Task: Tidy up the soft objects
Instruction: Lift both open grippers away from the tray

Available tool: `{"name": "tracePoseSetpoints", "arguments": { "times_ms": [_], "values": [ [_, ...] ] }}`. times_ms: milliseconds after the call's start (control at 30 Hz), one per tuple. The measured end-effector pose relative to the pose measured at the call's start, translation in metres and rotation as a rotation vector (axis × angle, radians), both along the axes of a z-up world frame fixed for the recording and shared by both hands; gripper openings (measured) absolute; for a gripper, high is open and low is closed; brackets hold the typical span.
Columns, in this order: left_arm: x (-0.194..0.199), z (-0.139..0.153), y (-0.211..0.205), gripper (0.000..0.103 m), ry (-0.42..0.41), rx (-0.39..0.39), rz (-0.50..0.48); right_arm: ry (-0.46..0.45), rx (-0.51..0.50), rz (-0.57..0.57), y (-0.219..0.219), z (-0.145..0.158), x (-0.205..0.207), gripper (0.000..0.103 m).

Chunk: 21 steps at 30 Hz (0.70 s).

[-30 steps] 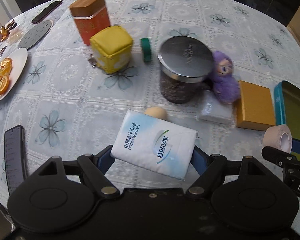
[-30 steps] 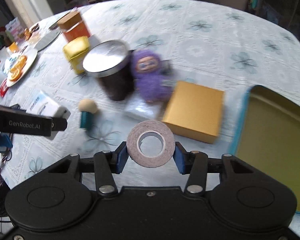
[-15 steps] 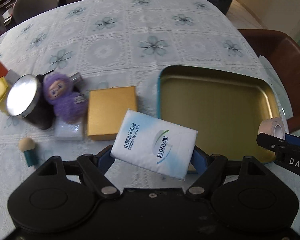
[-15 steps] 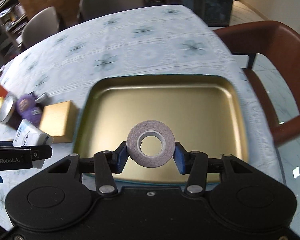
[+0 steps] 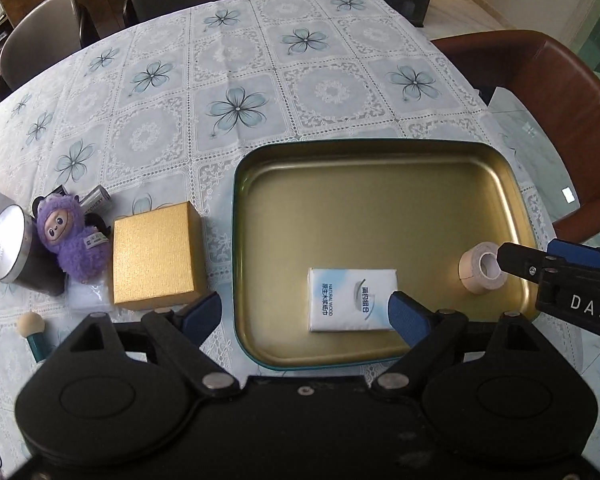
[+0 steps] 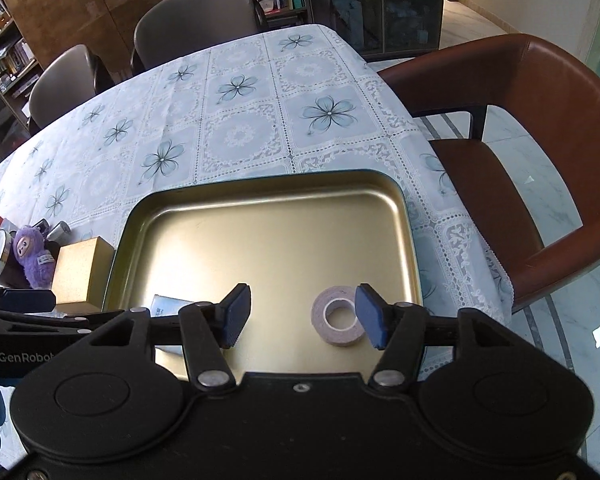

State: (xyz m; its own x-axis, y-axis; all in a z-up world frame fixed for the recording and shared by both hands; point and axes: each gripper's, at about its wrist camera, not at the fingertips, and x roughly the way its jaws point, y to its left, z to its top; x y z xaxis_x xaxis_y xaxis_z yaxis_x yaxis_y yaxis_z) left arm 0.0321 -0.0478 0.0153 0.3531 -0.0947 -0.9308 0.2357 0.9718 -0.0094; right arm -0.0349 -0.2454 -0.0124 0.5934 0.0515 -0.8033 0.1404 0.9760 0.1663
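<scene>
A gold tray (image 5: 260, 168) with a teal rim sits on the flowered tablecloth; it also shows in the right wrist view (image 6: 404, 200). A white tissue pack (image 5: 350, 298) lies flat in the tray near its front edge. A beige tape roll (image 5: 482, 272) lies in the tray at the right; it also shows in the right wrist view (image 6: 338, 316). My left gripper (image 5: 306, 314) is open and empty above the tray's front edge. My right gripper (image 6: 302, 316) is open, with the tape roll by its right finger. A purple plush doll (image 5: 74, 242) sits left of the tray.
A gold box (image 5: 154, 256) stands between the doll and the tray. A dark jar with a steel lid (image 5: 12, 250), a small plastic packet (image 5: 86, 298) and a teal-handled brush (image 5: 32, 330) are at the left. A brown chair (image 6: 532, 152) stands right of the table.
Both grippers have opened. The tissue pack has dropped from the left gripper into the tray, and the tape roll has dropped from the right gripper into the tray.
</scene>
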Motion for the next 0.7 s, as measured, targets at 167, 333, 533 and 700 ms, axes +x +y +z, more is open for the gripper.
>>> {"name": "tracePoseSetpoints", "arguments": {
  "times_ms": [167,333,533,700],
  "values": [
    [0.000,-0.006,0.003,0.090,0.025,0.014,0.011,0.029,0.021,-0.006,-0.003,-0.005,0.002,0.057],
    [-0.002,-0.011,0.011,0.090,0.043,0.019,0.021,0.042,0.014,-0.008,0.001,-0.007,0.004,0.057],
    [-0.005,-0.018,0.039,0.090,0.062,0.013,0.057,0.065,0.005,0.004,0.017,-0.009,0.007,0.057],
    [-0.008,-0.025,0.080,0.090,0.080,0.008,0.110,0.077,-0.010,0.030,0.046,-0.010,0.014,0.057]
  ]
}}
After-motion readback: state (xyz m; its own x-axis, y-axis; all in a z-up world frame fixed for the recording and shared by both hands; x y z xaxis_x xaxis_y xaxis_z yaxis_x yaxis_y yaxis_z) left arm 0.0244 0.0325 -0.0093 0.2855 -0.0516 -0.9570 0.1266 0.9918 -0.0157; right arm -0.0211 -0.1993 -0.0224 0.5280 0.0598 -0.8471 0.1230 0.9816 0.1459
